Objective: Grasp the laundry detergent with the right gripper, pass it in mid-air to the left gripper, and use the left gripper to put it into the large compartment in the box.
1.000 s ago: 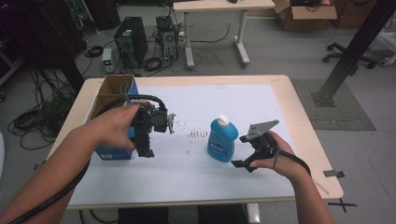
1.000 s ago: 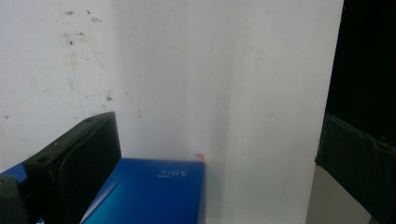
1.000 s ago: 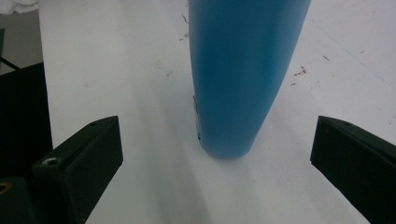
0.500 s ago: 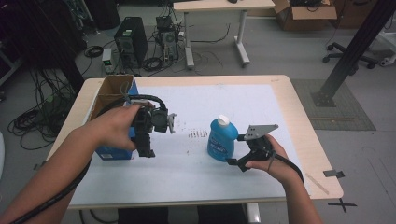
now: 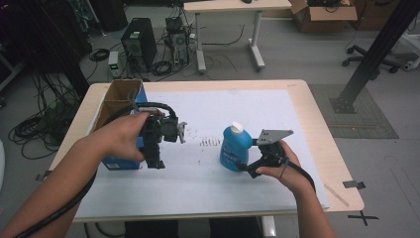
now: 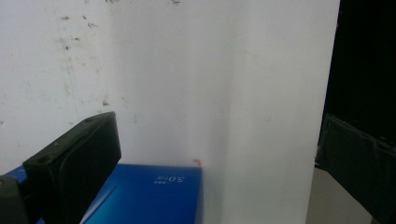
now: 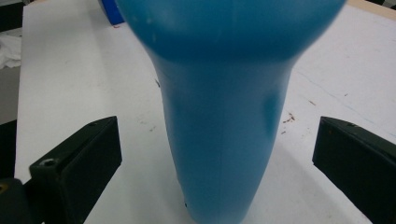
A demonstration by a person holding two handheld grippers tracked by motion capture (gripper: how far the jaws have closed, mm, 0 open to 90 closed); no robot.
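While the blue bottle (image 5: pixel 235 148) stands upright on the white sheet (image 5: pixel 237 111) covering the table (image 5: pixel 317 114), we find the right gripper (image 5: pixel 246 167) brought in low against its right side. From the right gripper view, the bottle (image 7: pixel 224 116) sits between the two black jaws, which stand wide apart with clear space on either side of the bottle body; nothing is clamped. We note a white cap (image 5: pixel 237 128) on top of the bottle. The left gripper (image 5: pixel 154 161) is held above the near end of the blue cardboard box (image 5: pixel 121 161), which lies at the left edge of the sheet with its flaps open. From the left gripper view, its jaws are likewise spread, with a blue corner of the box (image 6: pixel 149 196) below them and nothing between them. Small dark marks (image 5: pixel 210 142) dot the sheet between the two grippers.
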